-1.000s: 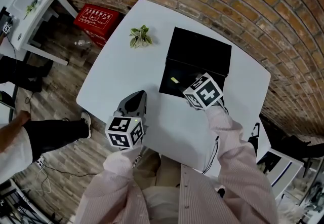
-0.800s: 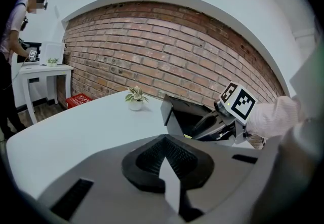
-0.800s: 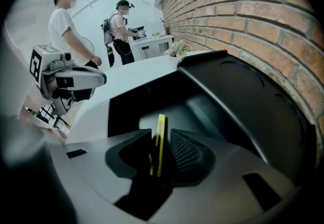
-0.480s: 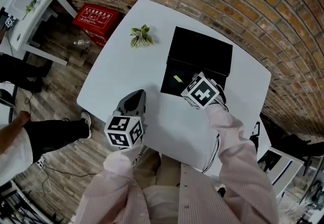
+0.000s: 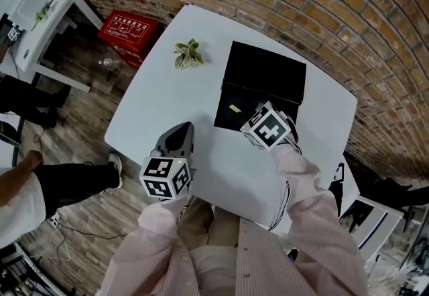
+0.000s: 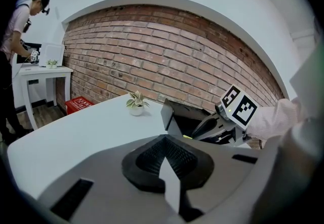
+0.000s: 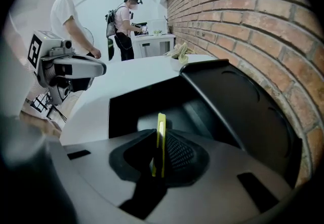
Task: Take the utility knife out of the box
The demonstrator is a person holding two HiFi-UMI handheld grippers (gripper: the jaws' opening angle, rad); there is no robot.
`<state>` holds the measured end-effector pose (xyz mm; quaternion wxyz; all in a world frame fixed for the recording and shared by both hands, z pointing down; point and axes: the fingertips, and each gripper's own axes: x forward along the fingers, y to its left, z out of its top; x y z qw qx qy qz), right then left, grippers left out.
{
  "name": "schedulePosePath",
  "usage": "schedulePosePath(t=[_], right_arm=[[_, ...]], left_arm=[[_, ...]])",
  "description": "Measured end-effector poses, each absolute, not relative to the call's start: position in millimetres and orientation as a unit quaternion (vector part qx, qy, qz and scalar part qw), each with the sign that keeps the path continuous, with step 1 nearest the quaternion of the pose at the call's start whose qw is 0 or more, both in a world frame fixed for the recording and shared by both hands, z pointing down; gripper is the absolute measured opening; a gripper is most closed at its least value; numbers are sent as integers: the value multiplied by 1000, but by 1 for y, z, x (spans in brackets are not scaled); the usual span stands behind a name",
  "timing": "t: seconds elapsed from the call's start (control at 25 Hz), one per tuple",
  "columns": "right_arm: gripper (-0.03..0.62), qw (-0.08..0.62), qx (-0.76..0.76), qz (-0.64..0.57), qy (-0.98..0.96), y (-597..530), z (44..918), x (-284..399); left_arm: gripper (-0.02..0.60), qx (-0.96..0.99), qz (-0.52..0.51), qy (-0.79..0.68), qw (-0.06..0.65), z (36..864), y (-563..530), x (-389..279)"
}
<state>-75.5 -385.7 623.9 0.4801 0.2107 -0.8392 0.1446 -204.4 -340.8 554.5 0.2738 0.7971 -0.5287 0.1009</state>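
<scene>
Left gripper (image 5: 177,137) is being held over the white table (image 5: 161,87), jaws pressed together, nothing between them. Right gripper (image 7: 160,149) is reaching into the open black box (image 5: 263,72). Its jaws have just been closing and are clamping the yellow utility knife (image 7: 161,132) inside that box.

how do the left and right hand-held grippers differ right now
The left hand-held gripper is shut and empty; the right hand-held gripper, whose jaws have just been closing, pinches the yellow utility knife. The left hangs over the bare white table; the right reaches into the open black box. Both carry a marker cube.
</scene>
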Motion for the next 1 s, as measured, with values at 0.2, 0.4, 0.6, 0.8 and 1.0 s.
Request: schedulePosePath(t=[0.2, 0.4, 0.6, 0.8, 1.0], right_arm=[[57, 430, 249, 119, -859, -386, 599, -79], [57, 385, 278, 104, -874, -377, 572, -79], [57, 316, 318, 85, -890, -377, 539, -74], [57, 237, 351, 103, -900, -362, 509, -66], [57, 155, 384, 110, -904, -359, 477, -58]], left_arm=[[-8, 807, 88, -523, 258, 540, -341, -199], [-8, 822, 71, -513, 236, 520, -339, -191], [-8, 837, 58, -503, 207, 498, -341, -184], [-8, 846, 54, -497, 188, 477, -326, -181], [-8, 852, 40, -498, 157, 454, -327, -183]])
